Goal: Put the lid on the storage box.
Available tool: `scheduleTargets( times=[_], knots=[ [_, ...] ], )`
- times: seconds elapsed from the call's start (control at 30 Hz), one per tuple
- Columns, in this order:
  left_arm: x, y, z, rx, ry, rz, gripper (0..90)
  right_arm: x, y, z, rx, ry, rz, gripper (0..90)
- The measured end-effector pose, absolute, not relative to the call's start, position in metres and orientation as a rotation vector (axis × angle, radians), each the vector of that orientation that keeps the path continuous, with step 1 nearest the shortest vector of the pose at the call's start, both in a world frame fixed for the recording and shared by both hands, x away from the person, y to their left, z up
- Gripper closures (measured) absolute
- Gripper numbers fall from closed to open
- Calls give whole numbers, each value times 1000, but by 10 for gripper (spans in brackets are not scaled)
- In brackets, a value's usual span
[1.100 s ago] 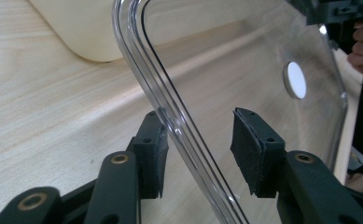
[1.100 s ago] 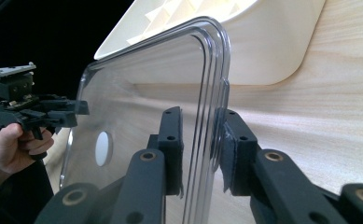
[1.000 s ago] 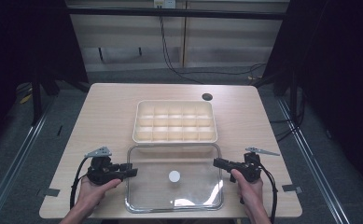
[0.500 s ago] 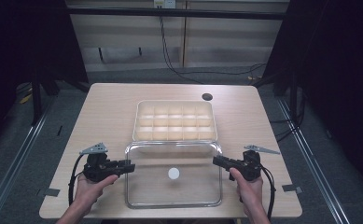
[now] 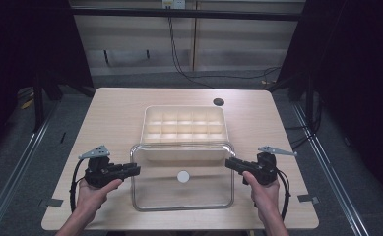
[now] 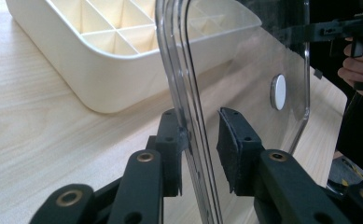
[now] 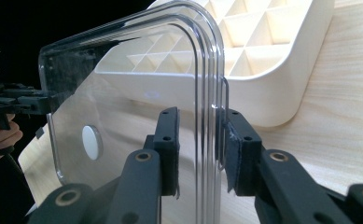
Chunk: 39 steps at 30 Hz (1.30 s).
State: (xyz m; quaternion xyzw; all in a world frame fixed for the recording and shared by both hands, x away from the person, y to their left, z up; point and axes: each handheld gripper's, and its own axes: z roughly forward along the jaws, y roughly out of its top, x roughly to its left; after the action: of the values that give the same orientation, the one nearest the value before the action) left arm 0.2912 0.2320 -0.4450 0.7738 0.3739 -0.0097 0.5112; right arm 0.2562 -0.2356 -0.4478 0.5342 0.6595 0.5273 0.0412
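A clear plastic lid with a white round disc at its middle hangs between my two grippers, above the table. Its far edge overlaps the near rim of the cream compartment tray. My left gripper is shut on the lid's left edge, and the rim runs between its pads. My right gripper is shut on the lid's right edge, its pads on either side of the ridged rim. The lid stands in front of the tray.
A dark round hole sits in the wooden table behind the tray's right corner. Grey tape marks lie near the front corners. Metal rails and cables run along the floor around the table.
Both grippers have carried the lid away from the person, towards the tray. Its far edge now overlaps the tray's near rim, where before it lay short of it.
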Motion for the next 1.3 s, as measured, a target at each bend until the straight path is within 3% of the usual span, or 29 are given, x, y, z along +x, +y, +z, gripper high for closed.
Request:
scheduleTargets(
  times=[1.3],
  knots=[
    [317, 232, -401, 1836, 876, 64, 736, 281, -232, -404, 1559, 1939, 1642, 691]
  ],
)
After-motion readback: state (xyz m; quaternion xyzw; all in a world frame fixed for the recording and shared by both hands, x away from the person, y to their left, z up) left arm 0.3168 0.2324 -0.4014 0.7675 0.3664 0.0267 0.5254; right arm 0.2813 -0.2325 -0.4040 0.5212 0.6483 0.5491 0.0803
